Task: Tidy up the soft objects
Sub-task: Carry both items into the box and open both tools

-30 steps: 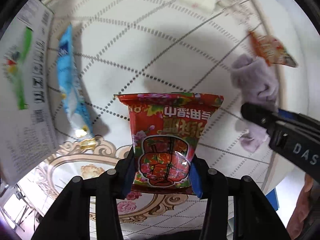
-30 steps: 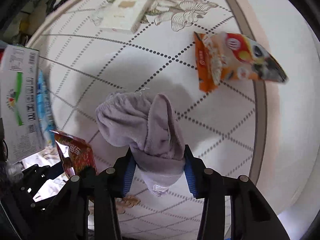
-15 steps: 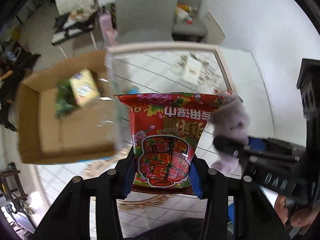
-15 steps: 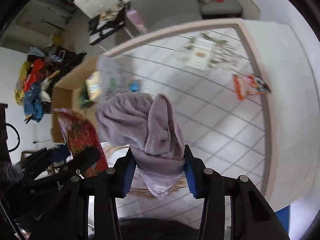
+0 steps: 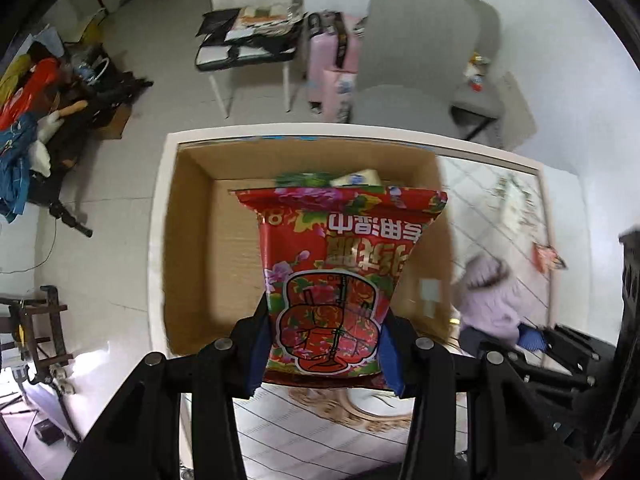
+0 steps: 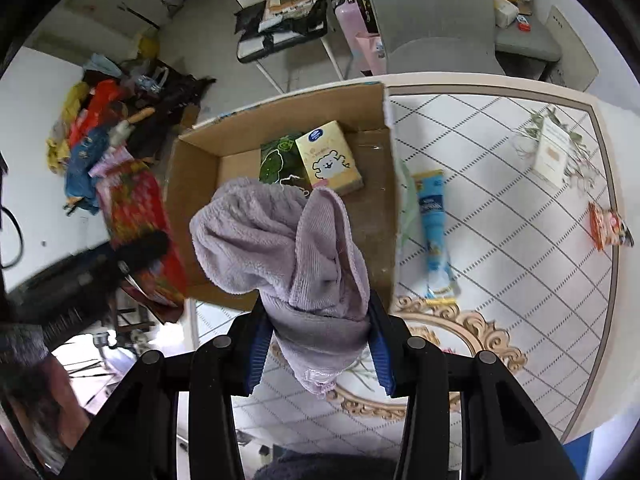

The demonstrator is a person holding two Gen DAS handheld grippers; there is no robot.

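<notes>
My left gripper [image 5: 324, 354] is shut on a red flowered snack packet [image 5: 336, 280] and holds it in the air in front of an open cardboard box [image 5: 192, 248]. My right gripper [image 6: 316, 350] is shut on a lilac towel [image 6: 280, 240], also held above the table before the box [image 6: 372, 216]. The towel shows at the right of the left wrist view [image 5: 490, 300]. The red packet shows blurred at the left of the right wrist view [image 6: 140, 232]. In the box lie a yellow tissue pack [image 6: 328, 158] and a green packet [image 6: 278, 158].
On the tiled table [image 6: 500, 240] lie a blue tube-shaped packet [image 6: 434, 236], an orange snack bag [image 6: 608, 226] near the right edge and a white card [image 6: 554, 150] at the back. Grey chairs [image 5: 424, 76] and floor clutter [image 6: 100, 140] stand beyond the table.
Both grippers have lifted their items off the table and swung left towards the cardboard box, which now fills the middle of both views.
</notes>
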